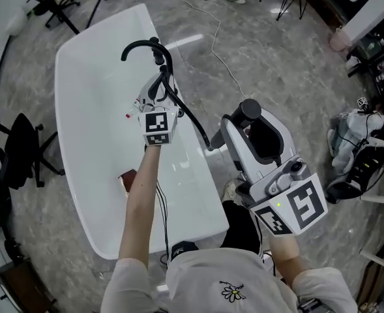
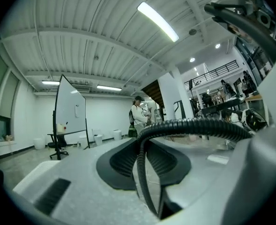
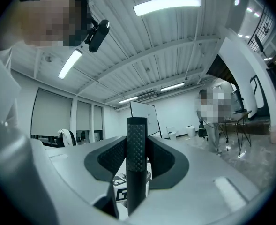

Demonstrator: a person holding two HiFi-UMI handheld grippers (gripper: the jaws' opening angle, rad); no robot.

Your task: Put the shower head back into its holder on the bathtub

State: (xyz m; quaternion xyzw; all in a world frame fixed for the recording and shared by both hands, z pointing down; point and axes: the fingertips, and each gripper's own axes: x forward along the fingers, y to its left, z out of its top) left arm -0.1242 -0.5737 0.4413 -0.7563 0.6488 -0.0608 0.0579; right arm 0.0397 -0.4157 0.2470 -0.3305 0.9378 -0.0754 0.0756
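Two hand-held grippers are showing: the left hand-held gripper (image 2: 145, 157) and the right hand-held gripper (image 3: 136, 165); one white oval acrylic bathtub (image 1: 81, 103) is standing on the grey marbled floor (image 1: 270, 57); one black ribbed flexible hose (image 2: 194, 128) is running through the scene; one black shower head with a knurled handle (image 3: 136, 135) is showing; one black office chair (image 1: 19, 152) is sitting beside the bathtub; one white board on a wheeled stand (image 2: 71, 108) is standing in the background of the left gripper view.

Hose (image 1: 193, 121) crosses the bathtub (image 1: 94, 109) rim; shower head (image 1: 249, 109) right of the bathtub.
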